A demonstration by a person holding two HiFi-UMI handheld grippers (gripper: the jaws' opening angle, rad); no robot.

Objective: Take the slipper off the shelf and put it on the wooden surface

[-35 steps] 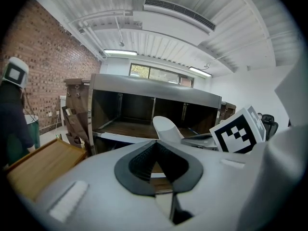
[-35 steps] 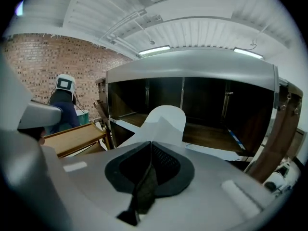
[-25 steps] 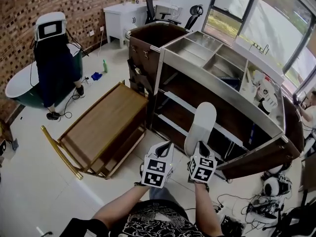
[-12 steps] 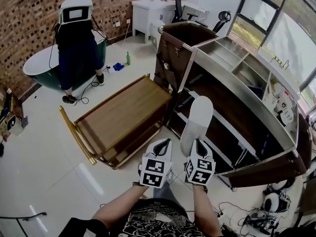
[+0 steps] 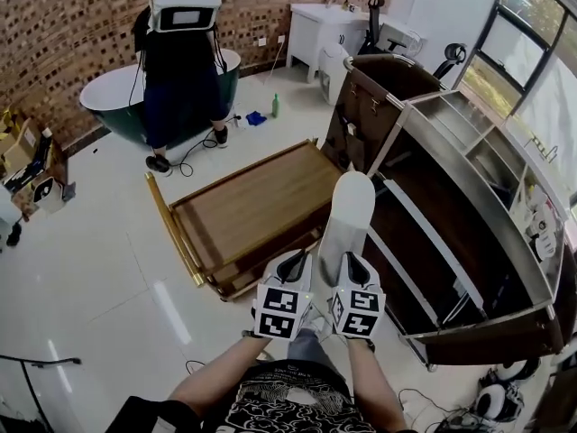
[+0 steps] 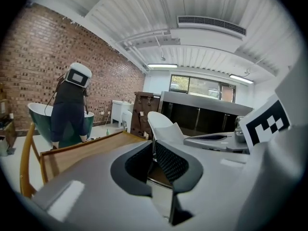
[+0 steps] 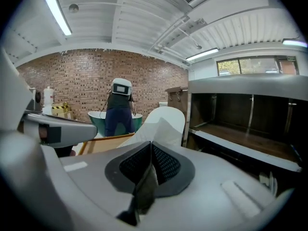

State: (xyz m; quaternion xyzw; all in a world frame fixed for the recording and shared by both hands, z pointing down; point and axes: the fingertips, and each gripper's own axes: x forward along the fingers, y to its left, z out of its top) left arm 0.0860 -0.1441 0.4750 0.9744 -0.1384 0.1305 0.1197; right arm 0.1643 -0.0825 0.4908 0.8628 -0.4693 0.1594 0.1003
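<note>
A white slipper [image 5: 347, 210] sticks out forward from my right gripper [image 5: 350, 262], which is shut on its near end. It hangs in the air over the right edge of the wooden cart top [image 5: 261, 210], just left of the dark shelf unit [image 5: 424, 242]. My left gripper [image 5: 296, 262] is close beside the right one, shut with nothing in it and apart from the slipper. The left gripper view shows the slipper [image 6: 163, 126] just to the right of the jaws and the wooden top [image 6: 82, 150] below. In the right gripper view the slipper [image 7: 163, 121] runs ahead of the pads.
A person in a dark smock and headset [image 5: 185, 70] stands by a green bathtub [image 5: 113, 106] at the back left. A white cabinet [image 5: 325, 25] is at the back. The steel-topped counter [image 5: 487, 161] spans the right. Cables and headphones [image 5: 500, 400] lie at lower right.
Both grippers and the held slipper have swung left, away from the shelf unit toward the wooden cart. The grip has not changed.
</note>
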